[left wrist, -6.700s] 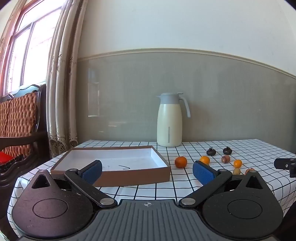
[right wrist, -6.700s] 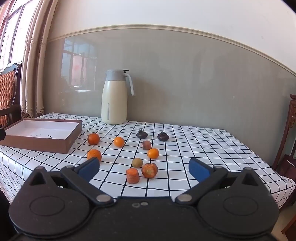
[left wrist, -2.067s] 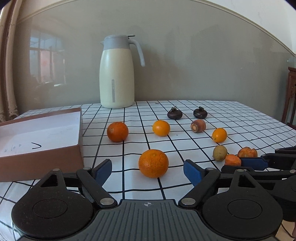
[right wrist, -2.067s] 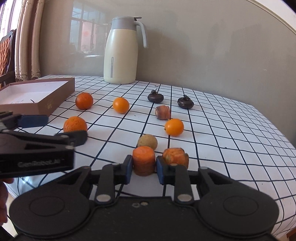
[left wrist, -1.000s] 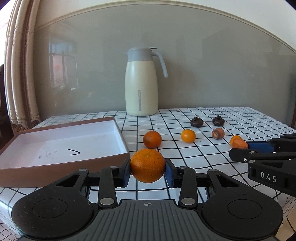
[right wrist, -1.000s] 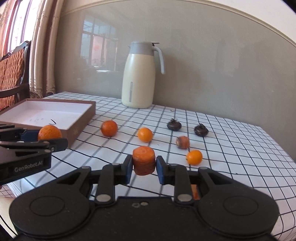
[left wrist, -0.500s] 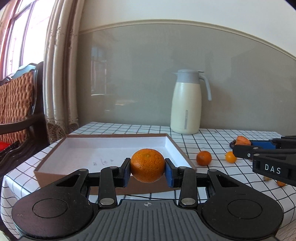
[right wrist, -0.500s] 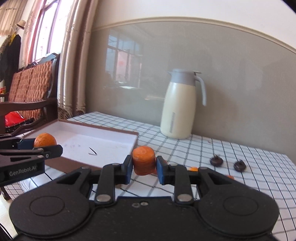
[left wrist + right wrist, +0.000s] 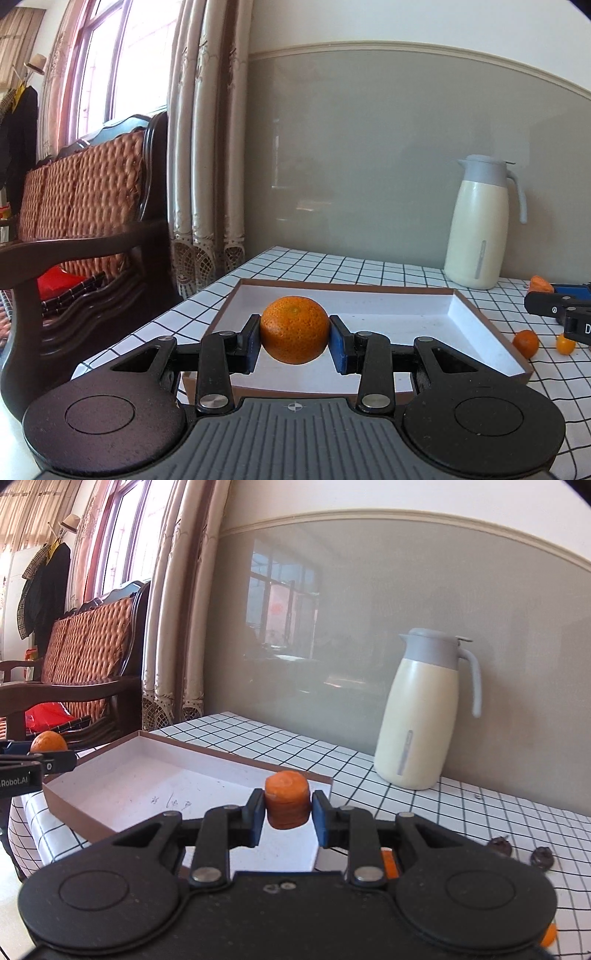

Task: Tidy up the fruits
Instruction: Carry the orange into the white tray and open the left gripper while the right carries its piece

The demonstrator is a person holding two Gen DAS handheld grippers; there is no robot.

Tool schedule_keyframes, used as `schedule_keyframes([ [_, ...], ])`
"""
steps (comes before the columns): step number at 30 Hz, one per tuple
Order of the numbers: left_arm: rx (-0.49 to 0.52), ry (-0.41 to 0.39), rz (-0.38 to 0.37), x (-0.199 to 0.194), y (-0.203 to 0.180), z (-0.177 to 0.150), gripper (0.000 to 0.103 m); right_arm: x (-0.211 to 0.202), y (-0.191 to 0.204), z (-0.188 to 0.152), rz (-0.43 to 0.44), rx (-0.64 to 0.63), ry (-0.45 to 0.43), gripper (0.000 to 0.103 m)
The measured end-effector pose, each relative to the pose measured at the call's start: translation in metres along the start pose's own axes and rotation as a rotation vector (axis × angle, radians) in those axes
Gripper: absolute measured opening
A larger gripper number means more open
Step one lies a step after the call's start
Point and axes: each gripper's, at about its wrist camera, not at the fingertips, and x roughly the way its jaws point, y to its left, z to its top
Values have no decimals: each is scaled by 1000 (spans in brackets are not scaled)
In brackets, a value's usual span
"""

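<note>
From the left wrist, the left gripper (image 9: 294, 341) clamps a mandarin (image 9: 294, 328) above the near edge of the brown box (image 9: 491, 328). From the right wrist, the right gripper (image 9: 288, 812) pinches a carrot chunk (image 9: 286, 799) over that box's right end.

Orange fruit (image 9: 549, 934) cut off by frame edge; another (image 9: 388, 862) hidden behind tongs.

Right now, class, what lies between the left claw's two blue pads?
A round orange mandarin, clamped between them above the shallow brown cardboard tray, seen in the left wrist view.
</note>
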Motion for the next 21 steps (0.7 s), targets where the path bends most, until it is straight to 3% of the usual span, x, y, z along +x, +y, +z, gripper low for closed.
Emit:
schedule_keyframes([
  [10,-24,38,37,49,14,4,38,50,2,14,31,8,32,19],
  [21,-41,72,66,78,21,10,38,87,-3,19,38,23,97,19],
])
